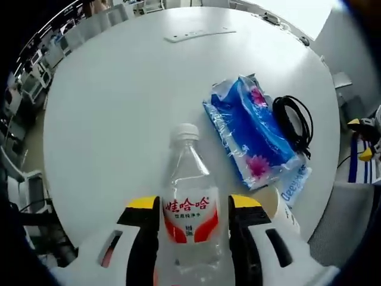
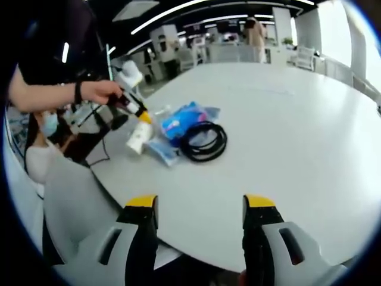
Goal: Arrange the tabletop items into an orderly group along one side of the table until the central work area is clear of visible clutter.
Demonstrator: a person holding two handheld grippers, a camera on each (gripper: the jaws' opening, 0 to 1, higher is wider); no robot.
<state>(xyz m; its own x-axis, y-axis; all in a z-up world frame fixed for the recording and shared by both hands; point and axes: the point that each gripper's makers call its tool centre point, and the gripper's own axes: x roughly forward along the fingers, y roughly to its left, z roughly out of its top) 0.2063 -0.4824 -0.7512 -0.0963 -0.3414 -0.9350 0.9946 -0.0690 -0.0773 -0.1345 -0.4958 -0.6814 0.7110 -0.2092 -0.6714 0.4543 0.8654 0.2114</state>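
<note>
A clear water bottle (image 1: 189, 196) with a white cap and a red and white label stands between the yellow-tipped jaws of my left gripper (image 1: 194, 205), which is shut on it near the table's edge. In the right gripper view a hand holds that left gripper (image 2: 140, 116) at the left, over the table's rim. Beyond the bottle lie a blue tissue pack (image 1: 250, 131) (image 2: 181, 122), a coiled black cable (image 1: 294, 122) (image 2: 204, 142) and a small pale packet (image 1: 296, 186) (image 2: 161, 149). My right gripper (image 2: 201, 205) is open with nothing between its jaws, short of these items.
The round white table (image 1: 119, 89) (image 2: 297, 119) is bare apart from a flat grey strip (image 1: 199, 34) at its far side. A pale cup-like object (image 1: 284, 210) sits beside my left gripper's right jaw. A seated person (image 2: 65, 179) is close to the table's edge.
</note>
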